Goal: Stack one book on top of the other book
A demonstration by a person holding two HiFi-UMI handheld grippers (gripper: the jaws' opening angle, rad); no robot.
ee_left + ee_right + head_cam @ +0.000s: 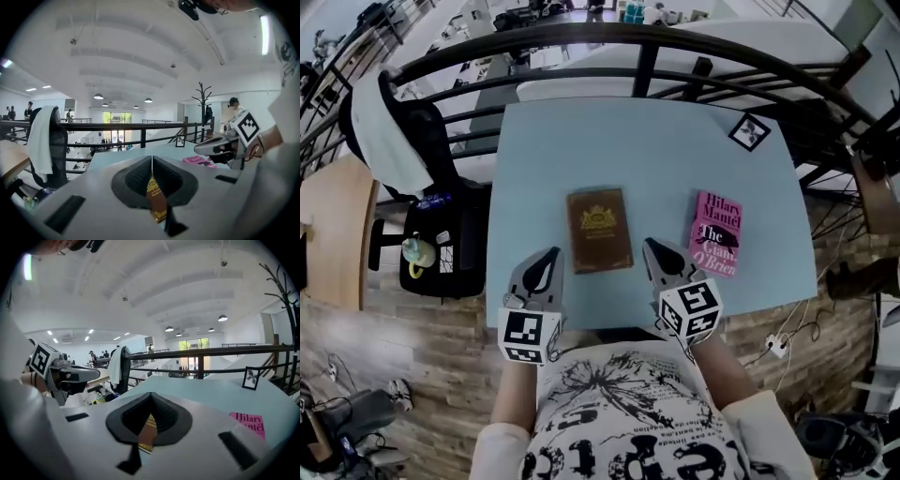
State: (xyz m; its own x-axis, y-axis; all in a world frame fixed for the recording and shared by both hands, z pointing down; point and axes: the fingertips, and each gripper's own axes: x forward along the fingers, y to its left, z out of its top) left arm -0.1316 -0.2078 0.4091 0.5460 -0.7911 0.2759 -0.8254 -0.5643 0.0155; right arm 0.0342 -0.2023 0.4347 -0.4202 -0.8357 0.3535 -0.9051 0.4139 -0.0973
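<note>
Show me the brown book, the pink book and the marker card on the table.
brown book (599, 230), head view, middle of its cover.
pink book (715, 234), head view, middle of its cover.
marker card (749, 131), head view, its centre.

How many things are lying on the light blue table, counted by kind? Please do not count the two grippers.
Books: 2 (the brown book and the pink book)
Marker cards: 1 (the marker card at the far right corner)
Total: 3
</note>
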